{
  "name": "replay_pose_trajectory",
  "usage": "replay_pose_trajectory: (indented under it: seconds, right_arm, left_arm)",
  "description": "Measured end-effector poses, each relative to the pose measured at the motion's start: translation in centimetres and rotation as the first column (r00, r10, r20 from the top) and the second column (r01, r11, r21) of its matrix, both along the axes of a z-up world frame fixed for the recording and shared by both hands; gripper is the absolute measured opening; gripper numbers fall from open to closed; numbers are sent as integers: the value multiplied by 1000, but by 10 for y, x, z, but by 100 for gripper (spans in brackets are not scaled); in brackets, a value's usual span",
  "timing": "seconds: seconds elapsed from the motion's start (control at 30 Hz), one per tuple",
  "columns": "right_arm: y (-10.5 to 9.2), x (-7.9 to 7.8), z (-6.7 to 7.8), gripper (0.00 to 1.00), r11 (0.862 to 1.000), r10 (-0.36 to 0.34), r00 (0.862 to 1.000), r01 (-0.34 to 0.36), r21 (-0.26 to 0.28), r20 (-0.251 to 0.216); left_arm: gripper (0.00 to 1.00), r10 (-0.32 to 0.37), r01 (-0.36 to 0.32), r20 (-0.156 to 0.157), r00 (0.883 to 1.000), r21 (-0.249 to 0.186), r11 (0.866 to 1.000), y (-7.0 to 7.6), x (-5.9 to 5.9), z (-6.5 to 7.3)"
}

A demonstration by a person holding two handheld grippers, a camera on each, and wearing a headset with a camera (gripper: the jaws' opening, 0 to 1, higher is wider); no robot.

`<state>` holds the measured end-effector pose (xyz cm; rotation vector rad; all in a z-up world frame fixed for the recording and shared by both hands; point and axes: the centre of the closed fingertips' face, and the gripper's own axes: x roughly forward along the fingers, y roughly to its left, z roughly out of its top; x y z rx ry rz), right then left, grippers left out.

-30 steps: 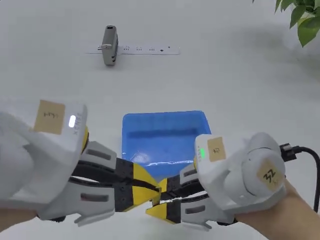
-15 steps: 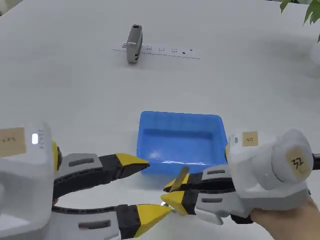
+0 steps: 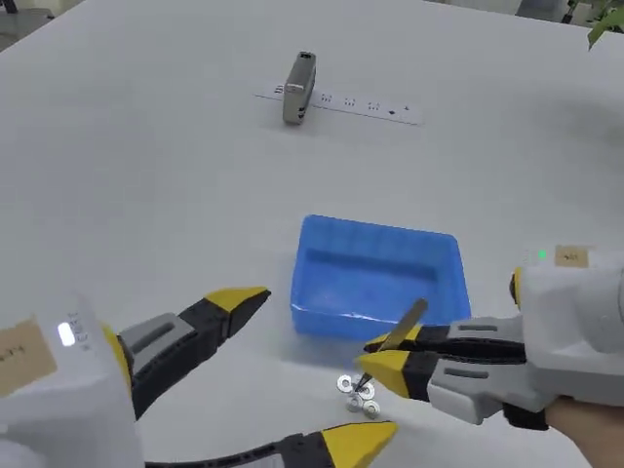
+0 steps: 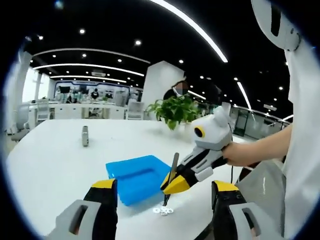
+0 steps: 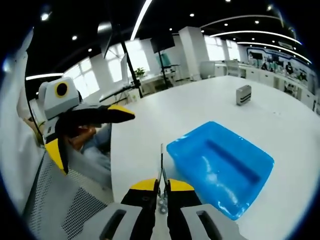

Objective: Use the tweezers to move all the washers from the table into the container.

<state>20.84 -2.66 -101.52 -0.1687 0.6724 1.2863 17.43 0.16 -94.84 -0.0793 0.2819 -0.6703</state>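
My right gripper point(image 3: 375, 366), clenched on the tweezers point(image 3: 402, 325), has dipped their tips to the washers point(image 3: 359, 388) lying on the tabletop point(image 3: 146, 175) beside the blue container point(image 3: 380, 268); my left gripper point(image 3: 307, 370) has spread wide.

You're in open-plan office: big white desk point(image 3: 136, 195) under you, power strip point(image 3: 366, 103) on it, potted plant point(image 4: 175, 111) at far edge, ceiling light strips point(image 4: 192, 25) overhead, chairs point(image 4: 134, 110) beyond.

White table point(image 3: 146, 166), dark spotlit ceiling point(image 4: 125, 30)
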Motion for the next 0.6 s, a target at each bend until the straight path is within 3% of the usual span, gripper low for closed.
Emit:
replay_pose_trajectory:
  seconds: [0.03, 0.13, 0.17, 0.27, 0.4, 0.6]
  right_arm:
    - [-2, 1, 2, 3, 1000, -9, 1000, 9, -1, 3]
    - [-10, 7, 11, 3, 999, -38, 999, 38, 3, 25]
    - [-12, 9, 13, 3, 999, -46, 998, 46, 3, 31]
    - [-17, 15, 21, 3, 998, -66, 996, 66, 5, 53]
    - [-24, 25, 31, 3, 996, -93, 992, 93, 1, 82]
    - [-29, 42, 44, 3, 992, -126, 986, 126, 10, 109]
  left_arm:
    - [81, 8, -8, 8, 1000, 8, 1000, 0, 0, 0]
    - [85, 24, -31, 60, 998, 118, 993, 3, 5, -3]
    - [87, 26, -35, 73, 997, 128, 991, 3, 6, -2]
    - [89, 58, -71, 95, 994, 140, 988, 9, 8, -2]
    - [93, 120, -132, 88, 989, 142, 981, 22, 14, -6]
    - [95, 132, -146, 95, 987, 166, 975, 26, 15, -10]
